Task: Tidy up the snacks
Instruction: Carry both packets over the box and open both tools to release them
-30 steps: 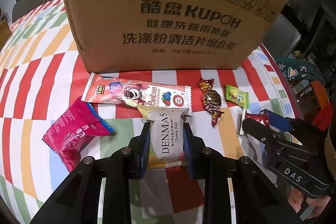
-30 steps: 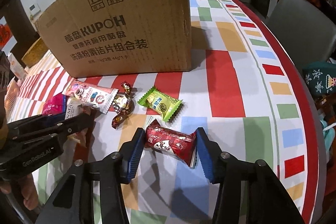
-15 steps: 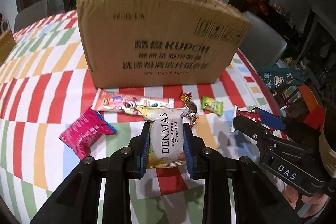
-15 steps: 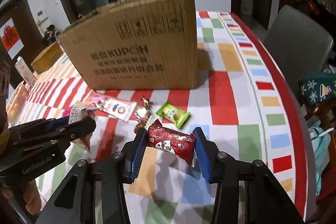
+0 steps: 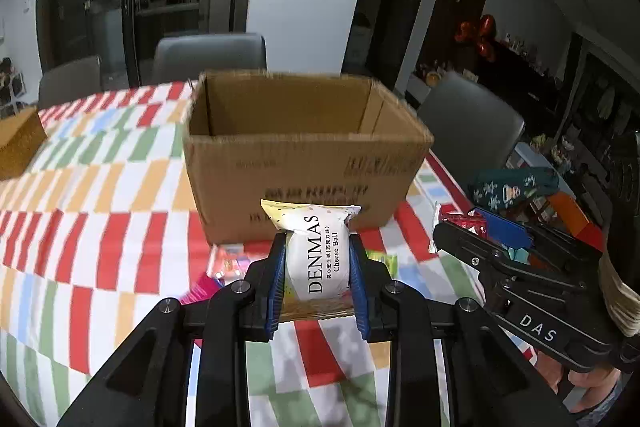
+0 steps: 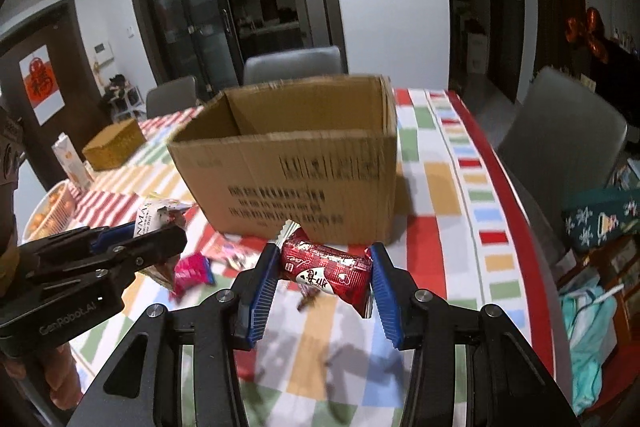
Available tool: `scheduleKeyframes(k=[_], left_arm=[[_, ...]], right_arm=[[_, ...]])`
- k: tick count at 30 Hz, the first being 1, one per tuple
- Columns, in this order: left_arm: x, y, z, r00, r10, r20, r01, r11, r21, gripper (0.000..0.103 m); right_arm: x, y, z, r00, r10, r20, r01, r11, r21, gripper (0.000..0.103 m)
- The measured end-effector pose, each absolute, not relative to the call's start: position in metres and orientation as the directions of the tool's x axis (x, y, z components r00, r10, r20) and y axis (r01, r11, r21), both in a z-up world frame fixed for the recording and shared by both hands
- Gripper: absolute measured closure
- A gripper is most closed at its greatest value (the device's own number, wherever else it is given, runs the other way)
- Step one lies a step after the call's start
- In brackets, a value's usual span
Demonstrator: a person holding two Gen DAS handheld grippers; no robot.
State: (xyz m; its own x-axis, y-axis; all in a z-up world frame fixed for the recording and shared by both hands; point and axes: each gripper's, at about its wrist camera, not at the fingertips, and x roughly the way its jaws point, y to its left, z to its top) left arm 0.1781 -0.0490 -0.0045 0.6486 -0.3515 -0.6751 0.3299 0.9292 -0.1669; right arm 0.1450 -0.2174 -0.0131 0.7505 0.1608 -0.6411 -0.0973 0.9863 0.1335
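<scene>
My left gripper (image 5: 318,259) is shut on a white DENMAS Cheese Ball packet (image 5: 316,255) and holds it well above the table, in front of the open cardboard box (image 5: 304,163). My right gripper (image 6: 324,267) is shut on a red wrapped snack (image 6: 324,269) and holds it raised before the same box (image 6: 296,183). The right gripper also shows in the left wrist view (image 5: 460,227), and the left gripper in the right wrist view (image 6: 160,227). A pink packet (image 6: 194,269), a long pink bar (image 5: 228,261) and a green candy (image 5: 382,263) lie on the table below.
The table wears a red, green, orange and blue checked cloth (image 5: 100,187). A small brown box (image 6: 114,145), a carton (image 6: 70,159) and a bowl (image 6: 48,215) stand at the left. Grey chairs (image 6: 560,135) surround the table. A teal bag (image 5: 512,185) lies right.
Both grippers have risen with their snacks, from just above the table to near the box's rim. The box's open top now shows.
</scene>
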Motion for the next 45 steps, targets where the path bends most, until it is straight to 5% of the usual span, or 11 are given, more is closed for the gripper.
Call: scheduleKeyframes(k=[20,45], left_arm=[[0.209,-0.029,0.073,0.764,-0.324,-0.558,0.327,0.940,-0.098,0.074],[0.310,-0.042,0.053,0.721,-0.280,-0.634,0.326,0.944,-0.047,0.073]], right_arm=[[0.181,-0.190,0.062,0.841,0.182,-0.510,-0.165,0.983,0.080,0.057],[0.279,-0.188,0.053,0.803,0.179,-0.568,-0.163,0.983,0.079,0.056]])
